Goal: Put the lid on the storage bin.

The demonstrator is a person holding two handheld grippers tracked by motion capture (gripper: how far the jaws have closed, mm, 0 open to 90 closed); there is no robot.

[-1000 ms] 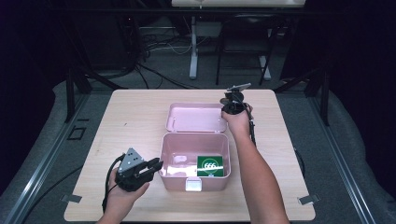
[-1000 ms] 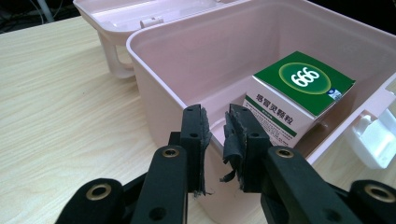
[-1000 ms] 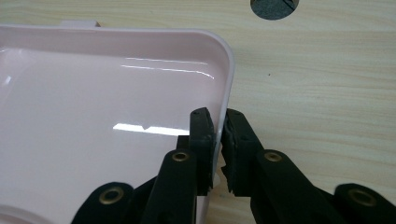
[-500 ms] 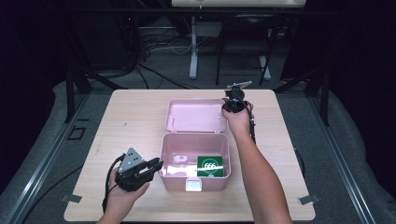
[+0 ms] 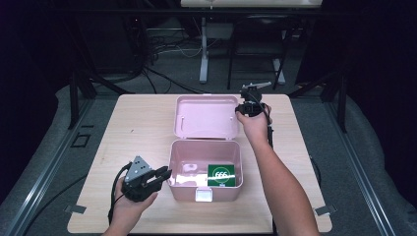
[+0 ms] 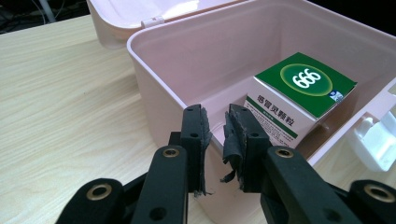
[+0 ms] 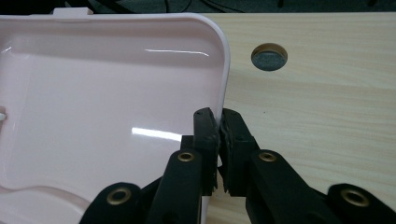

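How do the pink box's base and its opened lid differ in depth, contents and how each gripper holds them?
The base is deep; the lid is shallow and lies open behind it. The base holds a green and white 666 carton; the lid holds nothing. The left gripper straddles the base's wall, jaws slightly apart; the right gripper is pinched on the lid's rim. Both are pink plastic with rounded corners.

I see a table (image 5: pixel 142 128) of pale wood-grain laminate, matt and smooth. The pink box (image 6: pixel 154 70) looks like moulded plastic with a satin sheen; its lid (image 7: pixel 107 93) is glossier and throws back bright streaks of light. Inside sits a carton (image 6: pixel 299 100) of printed card, green and white, smooth and slightly shiny. My left gripper (image 6: pixel 215 140) has hard black plastic arms with brassy metal rivets, and its pads (image 6: pixel 236 140) are dark, rough and frayed like worn rubber or tape.
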